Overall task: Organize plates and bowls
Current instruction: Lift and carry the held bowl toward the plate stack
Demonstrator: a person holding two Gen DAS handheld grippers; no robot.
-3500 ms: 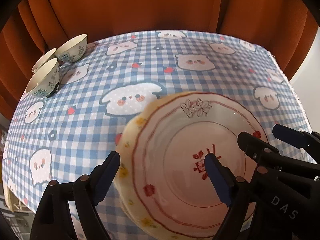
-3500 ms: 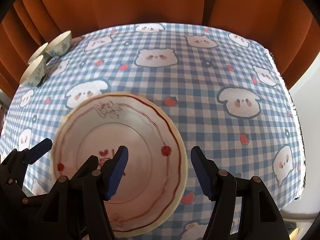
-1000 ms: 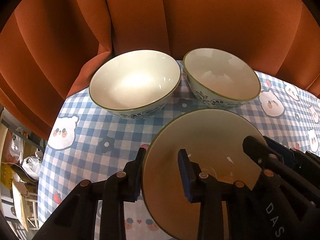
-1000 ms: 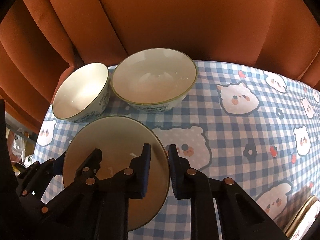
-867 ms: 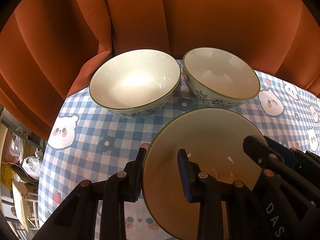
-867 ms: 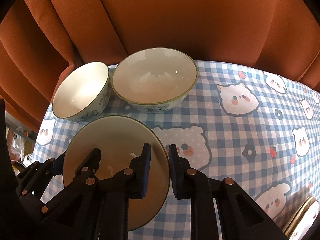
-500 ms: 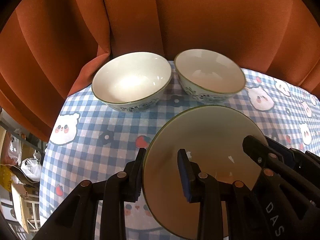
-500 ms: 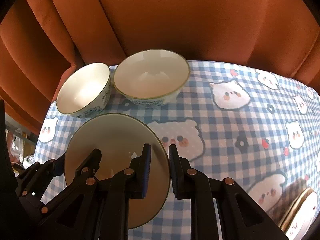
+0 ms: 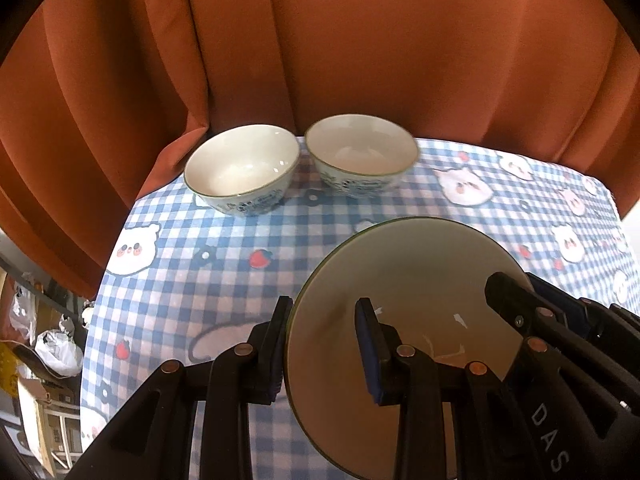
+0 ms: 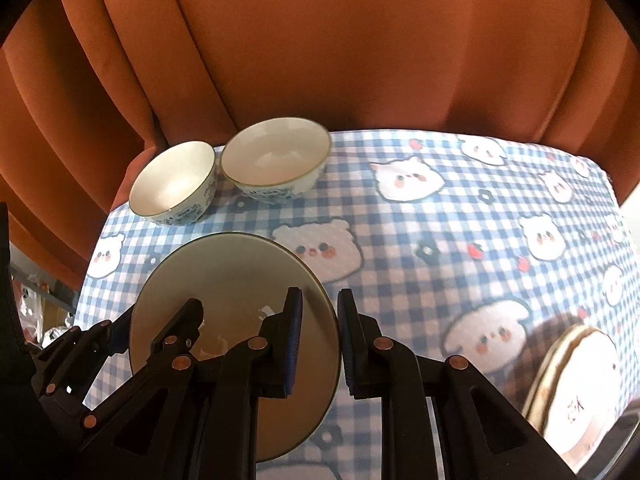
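Both grippers hold one green-rimmed white bowl (image 9: 408, 280) above the checked tablecloth. My left gripper (image 9: 326, 348) is shut on its left rim. My right gripper (image 10: 318, 340) is shut on its right rim; the bowl also shows in the right wrist view (image 10: 228, 280). Two matching bowls stand side by side at the table's far edge: the left bowl (image 9: 242, 166) and the right bowl (image 9: 360, 152), also seen as the left bowl (image 10: 174, 182) and the right bowl (image 10: 276, 158). A stack of floral plates (image 10: 576, 392) lies at the lower right.
An orange curtain (image 9: 320, 48) hangs close behind the table's far edge. The table's left edge drops off to cluttered floor with bags (image 9: 52, 352). The blue checked tablecloth (image 10: 460, 232) with bear prints stretches right of the bowls.
The held bowl has been drawn back toward me and away from the two bowls at the far edge. Earlier both grippers were at the plate stack.
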